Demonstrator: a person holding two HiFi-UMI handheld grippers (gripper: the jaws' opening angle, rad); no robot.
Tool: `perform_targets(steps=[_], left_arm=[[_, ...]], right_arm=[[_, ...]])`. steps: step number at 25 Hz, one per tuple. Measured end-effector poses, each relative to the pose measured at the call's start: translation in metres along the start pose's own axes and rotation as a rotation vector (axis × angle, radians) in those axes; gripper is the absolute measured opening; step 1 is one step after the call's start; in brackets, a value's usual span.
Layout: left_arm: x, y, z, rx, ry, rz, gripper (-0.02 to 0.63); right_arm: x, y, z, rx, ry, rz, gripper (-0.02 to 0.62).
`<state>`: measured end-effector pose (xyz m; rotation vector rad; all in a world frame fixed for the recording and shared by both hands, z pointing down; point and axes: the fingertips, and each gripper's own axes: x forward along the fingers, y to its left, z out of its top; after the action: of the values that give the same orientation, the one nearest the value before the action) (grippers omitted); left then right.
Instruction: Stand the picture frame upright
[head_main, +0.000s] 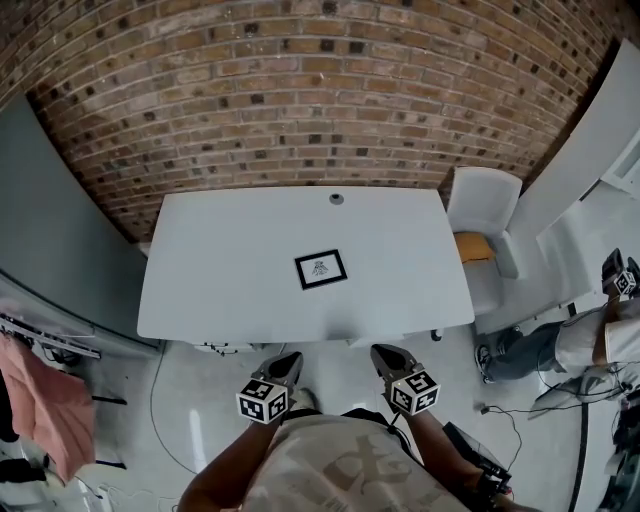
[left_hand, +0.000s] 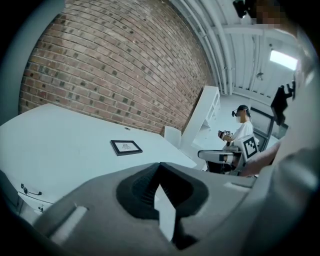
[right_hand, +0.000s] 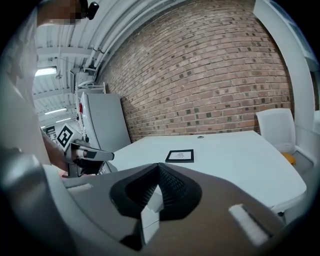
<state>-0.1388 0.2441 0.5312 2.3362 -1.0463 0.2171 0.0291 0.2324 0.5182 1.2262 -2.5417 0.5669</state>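
- The thin black-rimmed rectangular picture frame (head_main: 321, 269) lies flat near the middle of the smooth white table (head_main: 220, 260), well ahead of both tools.
- The grey left gripper (head_main: 288, 362) and grey right gripper (head_main: 385, 355) hover short of the table's near edge, jaws clenched on nothing.
- Their black pads are ribbed.

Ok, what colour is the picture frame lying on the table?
The picture frame has a black border around a white picture, clearest in the head view.
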Motion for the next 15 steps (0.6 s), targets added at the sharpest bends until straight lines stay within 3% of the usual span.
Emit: perform_targets(steps=[15], left_arm=[[-0.002, 0.038, 0.011, -0.032, 0.003, -0.018, 0.003]], right_arm=[[0.033, -0.015, 0.017, -0.013, 0.036, -0.095, 0.006]])
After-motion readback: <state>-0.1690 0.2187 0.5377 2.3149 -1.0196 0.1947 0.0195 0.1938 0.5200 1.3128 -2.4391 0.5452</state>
